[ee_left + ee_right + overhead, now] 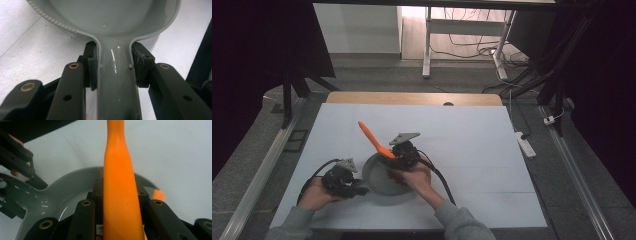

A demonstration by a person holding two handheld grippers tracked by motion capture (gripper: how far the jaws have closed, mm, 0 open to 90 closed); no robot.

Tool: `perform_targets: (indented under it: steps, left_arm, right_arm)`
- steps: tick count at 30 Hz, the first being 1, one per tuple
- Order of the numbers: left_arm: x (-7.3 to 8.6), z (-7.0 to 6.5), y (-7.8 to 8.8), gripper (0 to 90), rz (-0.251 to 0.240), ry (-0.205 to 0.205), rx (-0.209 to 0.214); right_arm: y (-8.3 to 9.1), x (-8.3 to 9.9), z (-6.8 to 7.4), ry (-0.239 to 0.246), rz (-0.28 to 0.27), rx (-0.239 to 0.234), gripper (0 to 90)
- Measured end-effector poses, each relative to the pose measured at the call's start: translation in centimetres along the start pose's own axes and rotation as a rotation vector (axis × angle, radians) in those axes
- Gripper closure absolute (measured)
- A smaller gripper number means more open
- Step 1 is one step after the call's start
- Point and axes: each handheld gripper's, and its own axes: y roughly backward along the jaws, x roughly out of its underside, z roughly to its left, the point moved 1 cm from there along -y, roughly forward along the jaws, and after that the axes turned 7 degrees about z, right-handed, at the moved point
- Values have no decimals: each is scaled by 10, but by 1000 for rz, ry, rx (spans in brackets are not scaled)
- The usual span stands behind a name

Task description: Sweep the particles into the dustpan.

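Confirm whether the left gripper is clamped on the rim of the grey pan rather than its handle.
No, the left gripper has its pads pressed on either side of the grey pan's handle, just behind the bowl.

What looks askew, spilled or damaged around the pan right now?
Nothing spilled or tipped. One oddity: the right pad of the left hand-held gripper, clamped on the grey plastic pan's handle, looks frayed along its edge. The right hand-held gripper holds the orange plastic utensil squarely.
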Motion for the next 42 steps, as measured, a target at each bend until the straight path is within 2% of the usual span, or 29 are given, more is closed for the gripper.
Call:
perform_targets:
  steps: [4,8,17,23,34,42]
  left_arm:
    - [0,0,-1,617,4,-1,0]
    - [0,0,-2,617,4,0,0]
    - [1,-2,-4,617,9,0,-2]
    - [2,-5,-5,617,12,-3,1]
    - [8,-6,5,617,-15,-3,10]
    - [11,-6,5,617,-5,-12,16]
  right_arm:
    - [19,-1,-13,-4,-26,61,706]
    - [35,7,-30,-39,-32,111,706]
    - [51,36,-55,-86,20,183,706]
    - [45,47,-62,-92,67,192,706]
    - [41,49,-59,-89,72,178,706]
    - [38,50,-57,-95,76,172,706]
